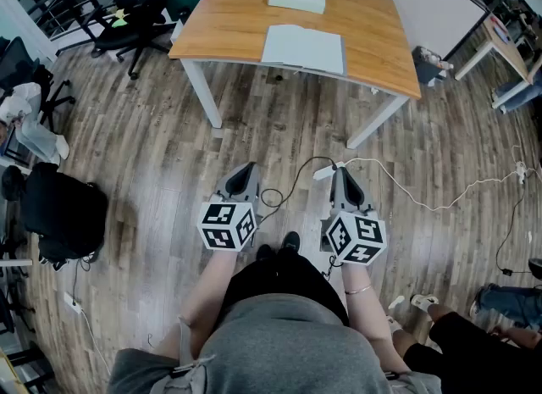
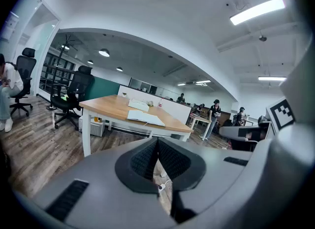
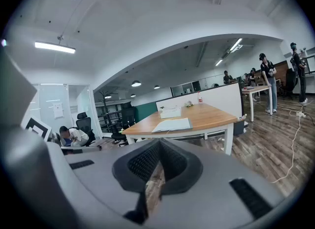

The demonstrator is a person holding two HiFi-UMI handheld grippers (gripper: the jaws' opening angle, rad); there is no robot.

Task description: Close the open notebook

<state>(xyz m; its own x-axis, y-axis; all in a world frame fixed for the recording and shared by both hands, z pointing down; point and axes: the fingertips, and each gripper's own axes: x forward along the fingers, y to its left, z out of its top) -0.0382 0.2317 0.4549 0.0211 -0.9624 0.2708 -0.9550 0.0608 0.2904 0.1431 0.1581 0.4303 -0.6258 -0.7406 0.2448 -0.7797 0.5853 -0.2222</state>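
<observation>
Your left gripper (image 1: 244, 172) and right gripper (image 1: 343, 174) are closed on nothing — arrive like that and you'll just shove the notebook (image 1: 303, 47).

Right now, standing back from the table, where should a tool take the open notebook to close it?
Probably a near corner of the open notebook, approached from the person's side: it lies flat with its near edge at the table rim, the only place a jaw might slip under.
</observation>
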